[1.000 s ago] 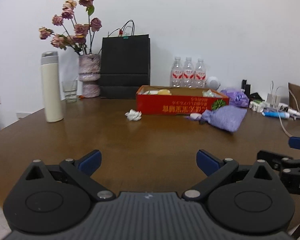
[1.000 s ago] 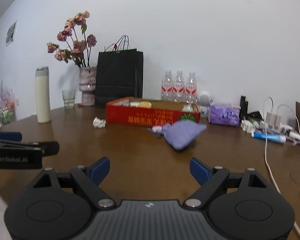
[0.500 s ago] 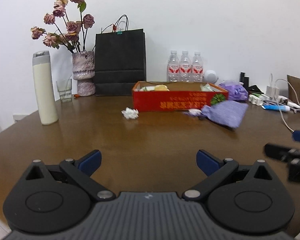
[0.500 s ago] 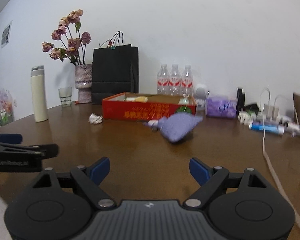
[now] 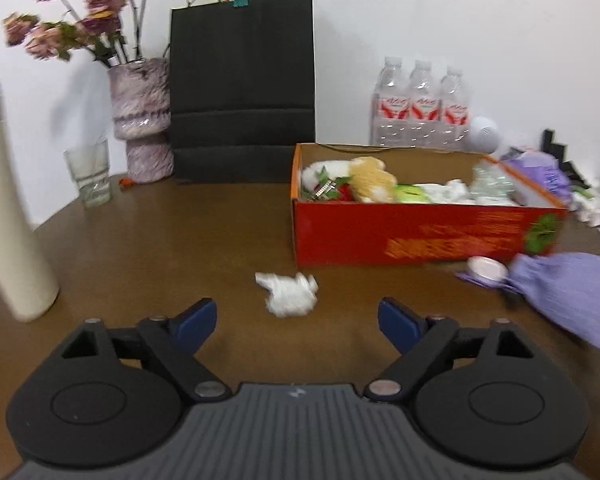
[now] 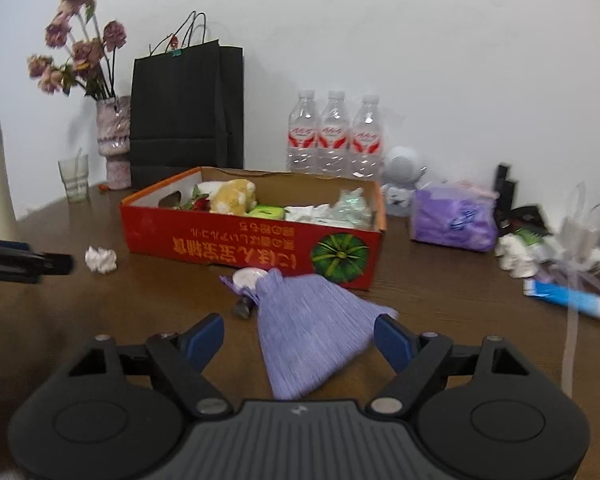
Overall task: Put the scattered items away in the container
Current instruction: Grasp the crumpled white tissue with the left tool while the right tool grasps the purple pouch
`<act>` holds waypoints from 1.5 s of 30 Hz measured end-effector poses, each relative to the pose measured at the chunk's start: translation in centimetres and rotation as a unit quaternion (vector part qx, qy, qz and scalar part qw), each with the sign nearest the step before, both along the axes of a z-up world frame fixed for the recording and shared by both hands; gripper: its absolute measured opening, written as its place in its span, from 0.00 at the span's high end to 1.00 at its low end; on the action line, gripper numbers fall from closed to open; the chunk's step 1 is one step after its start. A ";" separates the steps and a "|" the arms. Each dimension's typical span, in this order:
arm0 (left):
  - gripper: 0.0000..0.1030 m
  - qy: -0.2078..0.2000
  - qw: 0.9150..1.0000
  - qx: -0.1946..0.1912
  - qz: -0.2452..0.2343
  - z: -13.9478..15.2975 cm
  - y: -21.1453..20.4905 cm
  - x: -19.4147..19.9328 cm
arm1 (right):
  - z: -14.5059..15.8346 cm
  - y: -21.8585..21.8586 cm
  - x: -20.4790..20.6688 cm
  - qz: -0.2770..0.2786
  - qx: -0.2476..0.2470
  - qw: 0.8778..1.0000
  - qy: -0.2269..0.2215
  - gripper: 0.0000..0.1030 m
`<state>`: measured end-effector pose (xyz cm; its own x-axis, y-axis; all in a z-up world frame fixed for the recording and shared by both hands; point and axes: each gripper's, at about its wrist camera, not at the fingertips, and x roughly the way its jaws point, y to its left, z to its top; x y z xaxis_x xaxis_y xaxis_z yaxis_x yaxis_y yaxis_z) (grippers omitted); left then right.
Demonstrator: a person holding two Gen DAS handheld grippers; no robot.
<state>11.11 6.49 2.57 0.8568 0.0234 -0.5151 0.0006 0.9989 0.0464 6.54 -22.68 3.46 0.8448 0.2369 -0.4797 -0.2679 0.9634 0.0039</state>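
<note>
An open red cardboard box [image 5: 420, 236] [image 6: 252, 248] on the brown table holds a plush toy, packets and tissues. A crumpled white tissue [image 5: 290, 294] [image 6: 100, 259] lies in front of its left corner, just ahead of my left gripper [image 5: 298, 322]. That gripper's jaws are closing with nothing pressed between them. A purple cloth pouch [image 6: 312, 328] [image 5: 572, 292] lies before the box, between the fingers of my right gripper [image 6: 299, 340]. Its jaws are closing too, and the pads do not visibly press the pouch. A small white round lid [image 6: 250, 278] sits at the pouch's neck.
A cream flask [image 5: 12, 220], a glass [image 5: 90, 176], a flower vase [image 5: 142, 136] and a black paper bag [image 5: 242, 88] stand at the back left. Three water bottles [image 6: 334, 136], a purple tissue pack [image 6: 452, 216], a blue tube [image 6: 568, 298] and cables crowd the right.
Both grippers have moved forward toward the box. The tissue now lies just ahead of the left fingers and the pouch between the right ones. Both pairs of jaws stand slightly narrower.
</note>
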 end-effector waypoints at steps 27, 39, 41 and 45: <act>0.83 0.017 0.997 -0.073 -0.017 0.7 -1.9 -8.6 | 1.4 -1.9 0.7 0.022 0.016 1.000 -0.004 0.82; 0.83 0.028 0.996 -0.080 -0.014 -0.1 -2.4 -13.1 | -1.0 -0.5 4.5 0.109 -0.046 0.989 0.086 0.78; 0.83 0.021 0.998 -0.064 -0.009 -0.2 -2.7 -13.9 | -0.6 -1.0 2.7 0.090 -0.029 0.992 0.088 0.80; 0.83 0.013 0.998 -0.057 -0.027 -0.4 -4.1 -16.2 | 0.2 -2.5 -2.7 -0.010 0.020 0.995 0.096 0.81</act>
